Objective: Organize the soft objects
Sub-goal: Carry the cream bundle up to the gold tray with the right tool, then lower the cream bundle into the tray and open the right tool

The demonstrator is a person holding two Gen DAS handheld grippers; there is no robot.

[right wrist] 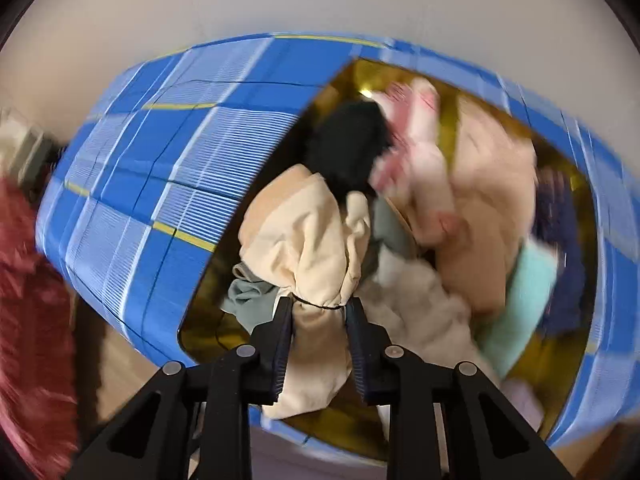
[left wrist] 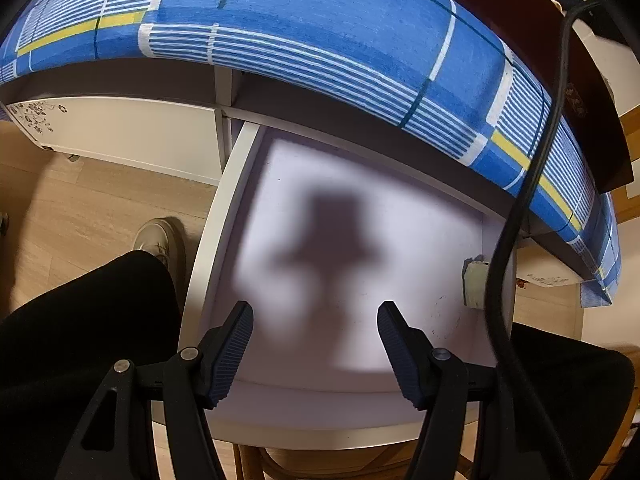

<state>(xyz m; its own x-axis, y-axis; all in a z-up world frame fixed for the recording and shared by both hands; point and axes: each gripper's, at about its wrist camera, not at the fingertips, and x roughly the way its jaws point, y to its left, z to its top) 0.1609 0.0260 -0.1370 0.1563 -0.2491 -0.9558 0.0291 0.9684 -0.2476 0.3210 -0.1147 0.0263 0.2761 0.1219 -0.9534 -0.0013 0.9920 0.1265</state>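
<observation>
My right gripper (right wrist: 318, 308) is shut on a cream cloth bundle (right wrist: 308, 240) and holds it over a gold tray (right wrist: 344, 80) on the blue plaid bed. The tray holds a pile of soft things: a black piece (right wrist: 348, 148), a pink-and-white piece (right wrist: 412, 136), a beige piece (right wrist: 488, 184), a mint piece (right wrist: 524, 296) and a white fluffy piece (right wrist: 420, 312). My left gripper (left wrist: 316, 314) is open and empty above a pulled-out white drawer (left wrist: 360, 240) under the bed; the drawer floor shows only the gripper's shadow.
The blue plaid bedcover (left wrist: 320, 28) overhangs the drawer. A black cable (left wrist: 520, 208) hangs at the right. A small taped patch (left wrist: 474, 284) sits on the drawer's right wall. My leg and shoe (left wrist: 158, 238) stand left of the drawer. A red fluffy thing (right wrist: 28, 300) lies left.
</observation>
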